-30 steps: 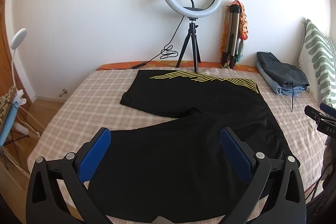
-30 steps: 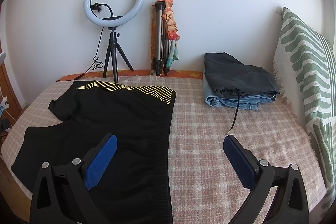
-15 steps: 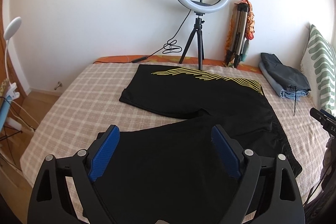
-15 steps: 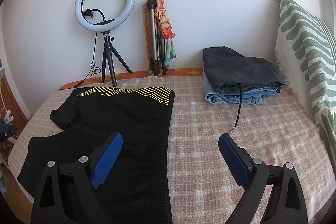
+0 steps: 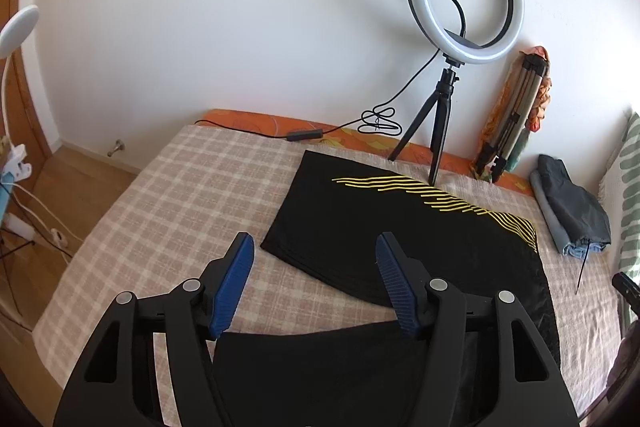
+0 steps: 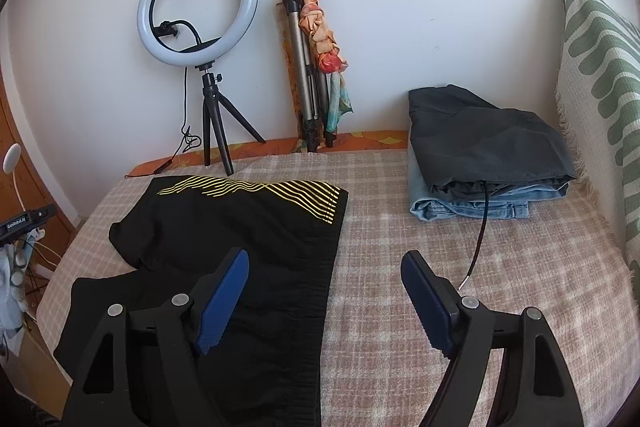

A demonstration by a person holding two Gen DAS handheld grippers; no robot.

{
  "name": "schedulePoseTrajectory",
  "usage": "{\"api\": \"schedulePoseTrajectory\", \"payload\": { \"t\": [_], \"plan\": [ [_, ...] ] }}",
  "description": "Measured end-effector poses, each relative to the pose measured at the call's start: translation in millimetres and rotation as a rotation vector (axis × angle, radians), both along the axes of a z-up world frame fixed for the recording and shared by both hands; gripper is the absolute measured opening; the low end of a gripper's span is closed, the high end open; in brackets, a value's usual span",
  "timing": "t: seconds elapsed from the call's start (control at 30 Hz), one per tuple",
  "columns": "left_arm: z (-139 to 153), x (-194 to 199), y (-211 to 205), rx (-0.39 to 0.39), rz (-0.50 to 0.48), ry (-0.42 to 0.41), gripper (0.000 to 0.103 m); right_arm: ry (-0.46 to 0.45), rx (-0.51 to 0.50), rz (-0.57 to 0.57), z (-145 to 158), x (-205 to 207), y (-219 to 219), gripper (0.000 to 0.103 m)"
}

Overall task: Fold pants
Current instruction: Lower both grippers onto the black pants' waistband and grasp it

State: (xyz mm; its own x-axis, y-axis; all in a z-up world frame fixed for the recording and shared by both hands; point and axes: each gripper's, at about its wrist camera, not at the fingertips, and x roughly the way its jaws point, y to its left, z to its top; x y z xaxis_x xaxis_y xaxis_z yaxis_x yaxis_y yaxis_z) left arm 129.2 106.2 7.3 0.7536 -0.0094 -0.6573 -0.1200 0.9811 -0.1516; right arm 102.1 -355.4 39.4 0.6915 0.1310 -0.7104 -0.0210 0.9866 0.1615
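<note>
While the black pants [image 5: 400, 247] lie spread flat on the checked bed cover [image 5: 168, 195], both grippers have just been narrowing: the left gripper [image 5: 312, 281] has swung toward the leg hems, and the right gripper [image 6: 324, 297] straddles the waistband edge, neither clamping anything.

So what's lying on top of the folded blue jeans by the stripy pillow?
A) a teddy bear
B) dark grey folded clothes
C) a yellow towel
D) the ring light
B: dark grey folded clothes sit on the blue jeans, with a black cord hanging down from the pile.
</note>
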Motion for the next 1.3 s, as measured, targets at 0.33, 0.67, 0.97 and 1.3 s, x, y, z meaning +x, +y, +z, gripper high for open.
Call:
{"api": "schedulePoseTrajectory", "payload": {
  "t": [0.33,0.67,0.97,1.3],
  "plan": [
    [-21,83,12,-0.036,-0.003,0.091,0.062,0.048,-0.114,0.117,-9,82,8,0.075],
    [-59,175,21,-0.076,-0.018,0.223,0.062,0.177,-0.194,0.382,-55,167,58,0.067],
    [-97,229,-7,-0.070,-0.072,0.335,0.062,0.290,-0.206,0.499,-110,239,69,0.065],
    [-125,252,-2,-0.127,-0.025,0.370,0.062,0.419,-0.027,0.544,-145,259,48,0.067]
  ]
}}
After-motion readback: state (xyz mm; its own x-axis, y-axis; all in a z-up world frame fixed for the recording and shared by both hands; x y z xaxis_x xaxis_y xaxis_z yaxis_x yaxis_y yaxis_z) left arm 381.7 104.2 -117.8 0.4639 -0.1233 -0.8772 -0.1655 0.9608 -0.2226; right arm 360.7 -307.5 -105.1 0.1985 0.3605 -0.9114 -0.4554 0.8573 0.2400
